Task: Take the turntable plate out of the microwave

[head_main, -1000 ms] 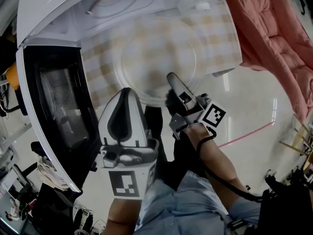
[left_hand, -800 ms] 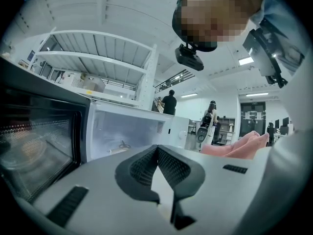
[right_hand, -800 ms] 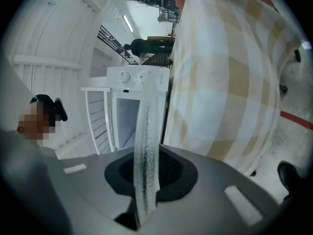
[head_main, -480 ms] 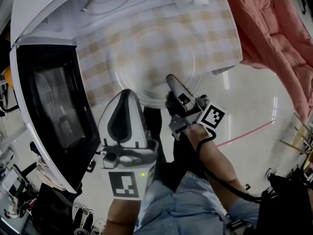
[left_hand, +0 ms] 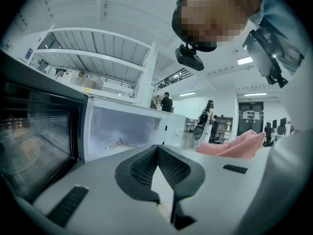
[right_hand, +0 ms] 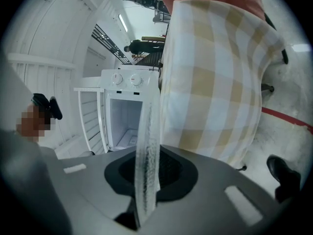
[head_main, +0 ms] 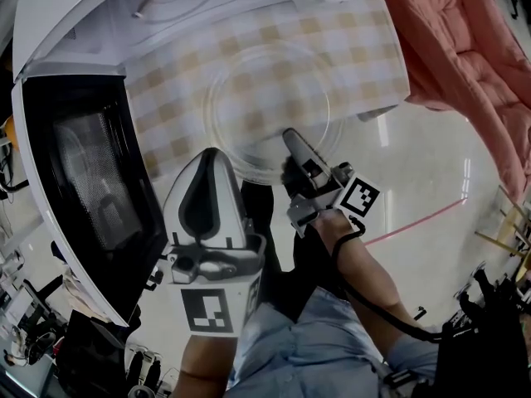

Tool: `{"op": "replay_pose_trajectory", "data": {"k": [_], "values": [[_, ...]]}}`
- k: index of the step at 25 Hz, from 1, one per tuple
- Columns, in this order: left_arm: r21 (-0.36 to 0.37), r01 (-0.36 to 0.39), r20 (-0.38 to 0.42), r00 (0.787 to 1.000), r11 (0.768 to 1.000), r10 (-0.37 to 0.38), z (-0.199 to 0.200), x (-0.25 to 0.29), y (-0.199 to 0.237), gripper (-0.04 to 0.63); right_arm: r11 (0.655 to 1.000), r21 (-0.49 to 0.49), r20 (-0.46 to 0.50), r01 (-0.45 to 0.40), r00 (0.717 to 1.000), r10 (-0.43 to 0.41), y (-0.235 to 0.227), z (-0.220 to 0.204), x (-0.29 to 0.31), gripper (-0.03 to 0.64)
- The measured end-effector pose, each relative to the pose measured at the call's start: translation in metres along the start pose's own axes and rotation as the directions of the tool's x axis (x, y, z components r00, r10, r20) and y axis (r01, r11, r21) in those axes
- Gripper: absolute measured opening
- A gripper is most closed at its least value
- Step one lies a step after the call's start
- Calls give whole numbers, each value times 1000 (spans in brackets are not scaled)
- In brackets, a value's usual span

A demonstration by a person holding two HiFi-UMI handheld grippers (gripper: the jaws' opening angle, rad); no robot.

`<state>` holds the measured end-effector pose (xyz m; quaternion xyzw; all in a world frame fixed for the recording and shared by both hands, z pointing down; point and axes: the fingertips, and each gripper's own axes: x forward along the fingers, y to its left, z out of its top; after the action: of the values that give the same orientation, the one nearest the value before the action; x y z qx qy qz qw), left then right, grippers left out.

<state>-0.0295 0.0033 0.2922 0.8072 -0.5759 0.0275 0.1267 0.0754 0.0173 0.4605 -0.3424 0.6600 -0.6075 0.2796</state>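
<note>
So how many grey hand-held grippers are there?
2. The left grey gripper hangs empty beside the black microwave door; the right gripper clamps the rim of the clear glass turntable plate.

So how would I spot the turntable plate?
Start at the white microwave with its door swung open; beside it is a table under a yellow-checked cloth. Over that cloth is the plate, a round disc pinched at its rim by the right gripper's fingers. It alone is clear glass, the checks showing through.

Head view steeply down, gripper views level, sharing microwave [head_main: 75,23]
</note>
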Motion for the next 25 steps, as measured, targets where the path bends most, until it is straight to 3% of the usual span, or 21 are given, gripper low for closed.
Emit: {"op": "replay_pose_trajectory", "data": {"k": [12,21,25], "values": [[17,-3,-1,1000,1000,3,-4,3,1,8,997,33,31,-75,997,74,-9,-4,-5,31],[27,57,-27,998,998,-56,-24,-7,-9,8,998,61,18,-4,1000,3,-9,-3,-5,31],[22,27,-49,998,999,-26,-49,-25,-8,8,998,58,14,-2,1000,2,-9,-2,-4,31]]}}
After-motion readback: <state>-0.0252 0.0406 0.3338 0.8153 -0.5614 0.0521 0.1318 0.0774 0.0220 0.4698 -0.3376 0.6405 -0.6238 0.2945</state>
